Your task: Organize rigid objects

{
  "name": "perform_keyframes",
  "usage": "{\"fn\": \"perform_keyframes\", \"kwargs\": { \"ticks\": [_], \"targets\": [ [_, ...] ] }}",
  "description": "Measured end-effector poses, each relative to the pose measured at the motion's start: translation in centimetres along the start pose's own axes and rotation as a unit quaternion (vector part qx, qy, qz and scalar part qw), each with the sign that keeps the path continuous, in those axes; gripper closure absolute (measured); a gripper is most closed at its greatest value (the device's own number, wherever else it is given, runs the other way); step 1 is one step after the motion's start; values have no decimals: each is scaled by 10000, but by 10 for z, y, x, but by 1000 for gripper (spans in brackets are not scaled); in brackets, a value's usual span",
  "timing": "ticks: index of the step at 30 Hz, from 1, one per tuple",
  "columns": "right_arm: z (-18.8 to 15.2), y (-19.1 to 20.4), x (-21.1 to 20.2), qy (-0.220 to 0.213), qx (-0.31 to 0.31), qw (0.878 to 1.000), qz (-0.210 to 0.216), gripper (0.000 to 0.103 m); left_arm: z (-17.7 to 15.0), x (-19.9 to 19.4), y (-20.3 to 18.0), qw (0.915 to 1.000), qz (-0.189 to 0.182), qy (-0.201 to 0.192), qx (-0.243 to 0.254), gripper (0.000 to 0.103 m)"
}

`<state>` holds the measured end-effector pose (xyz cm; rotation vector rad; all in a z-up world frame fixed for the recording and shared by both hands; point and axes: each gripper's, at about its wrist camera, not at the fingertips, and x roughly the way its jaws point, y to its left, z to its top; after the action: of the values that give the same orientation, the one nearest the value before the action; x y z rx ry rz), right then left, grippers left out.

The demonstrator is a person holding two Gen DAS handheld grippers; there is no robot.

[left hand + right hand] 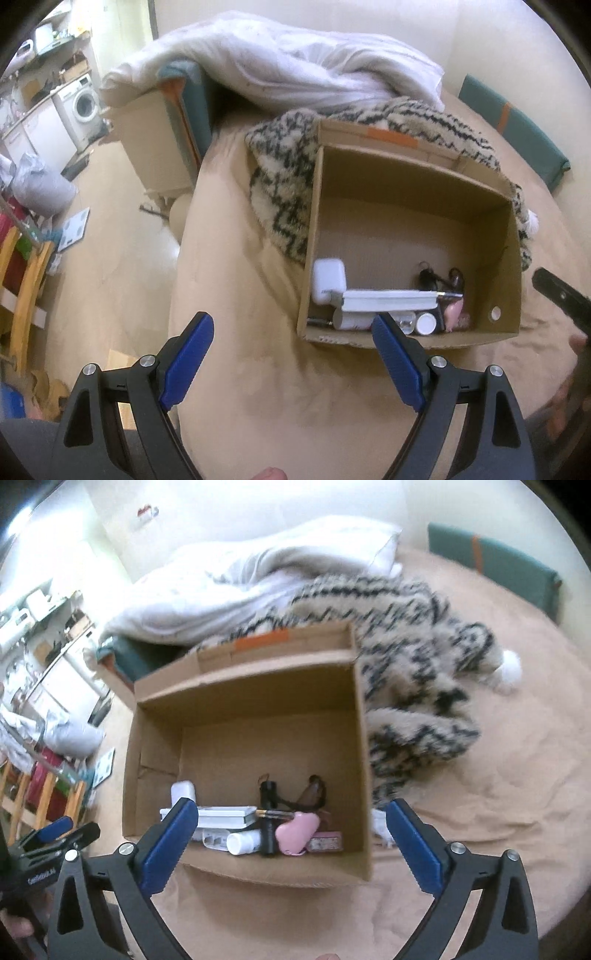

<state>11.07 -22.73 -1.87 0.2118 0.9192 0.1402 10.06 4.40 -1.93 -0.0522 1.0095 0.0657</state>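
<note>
The right gripper (291, 814) stands with its jaws spread wide and nothing between them; the blue pads (168, 843) hang in the air just over the near edge of a cardboard box (247, 690). The left gripper (293, 332) is wide too, and empty, held over the tan bedcover (258, 387) a little to the side of the box's near corner, one pad overlapping that near wall in its own view.

The things being sorted all lie inside the box, crowded against the near wall. A flat white case (225, 816) lies across the pile, with a small white rounded case (183, 790) behind it near the corner. In front sit a white tube with a round cap (242, 842), a black cylinder (267, 812) standing roughly on end, a pink heart-shaped piece (295, 832) and a small pink packet (327, 843). A dark brown item with a cord (314, 792) lies further back. The rest of the box floor is bare cardboard.

The box sits open-topped on the bed, an orange strip (260, 640) on its far flap. A shaggy cream-and-black throw (417, 686) lies against its far and right sides, and a white duvet (240, 576) is heaped beyond that. A green cushion (495, 563) lies near the far side of the bed. Off to the left the floor shows a washing machine (83, 105) and wooden chairs (26, 288).
</note>
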Motion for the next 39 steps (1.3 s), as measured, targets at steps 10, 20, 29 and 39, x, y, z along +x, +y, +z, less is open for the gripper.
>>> {"fn": "perform_keyframes", "kwargs": {
  "ticks": [10,20,29,39],
  "targets": [
    [-39,13,-36,-535,-316,9979,-193,0,-11,-29,-15,9968,-29,-710,359,17],
    [-40,24,-31,-808,-515,9950,-274,0,-14,-44,-18,9934,31,-1071,402,17],
    [-37,21,-39,-1104,-270,9934,-123,0,-15,-47,-13,9931,10,-1133,298,17],
    [-35,16,-47,-1247,-198,9920,-50,0,-18,-51,-16,9919,117,-1210,372,17]
  ]
}}
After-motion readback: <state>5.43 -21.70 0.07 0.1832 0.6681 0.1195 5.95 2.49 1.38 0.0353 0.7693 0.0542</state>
